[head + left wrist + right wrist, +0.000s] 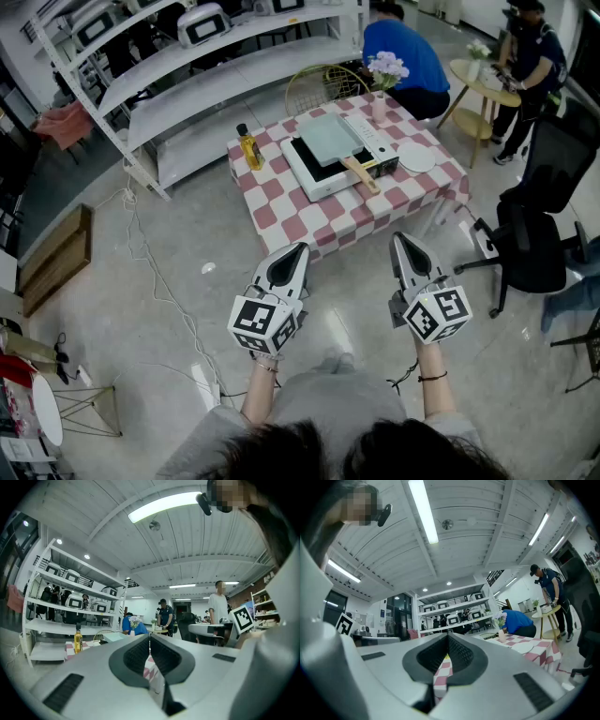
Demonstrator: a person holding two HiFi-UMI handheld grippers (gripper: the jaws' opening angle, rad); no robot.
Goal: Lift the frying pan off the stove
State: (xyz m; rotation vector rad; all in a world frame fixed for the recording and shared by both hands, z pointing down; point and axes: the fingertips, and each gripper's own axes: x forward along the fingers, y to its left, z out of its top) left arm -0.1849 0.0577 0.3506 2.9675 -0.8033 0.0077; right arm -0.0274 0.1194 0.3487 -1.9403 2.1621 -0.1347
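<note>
Both left gripper (298,253) and right gripper (403,242) hold jaws closed, empty; arriving still closed, they could shove the square grey-green frying pan (330,139) far ahead.

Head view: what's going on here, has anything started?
Not yet. A person stands back from the table with the left tongs and right tongs held out in front, both shut and empty. The pan sits on the stove in the middle of the table, its wooden handle pointing towards the person. Neither tongs is near it. A bottle, a plate and a vase of flowers are also on the table.
</note>
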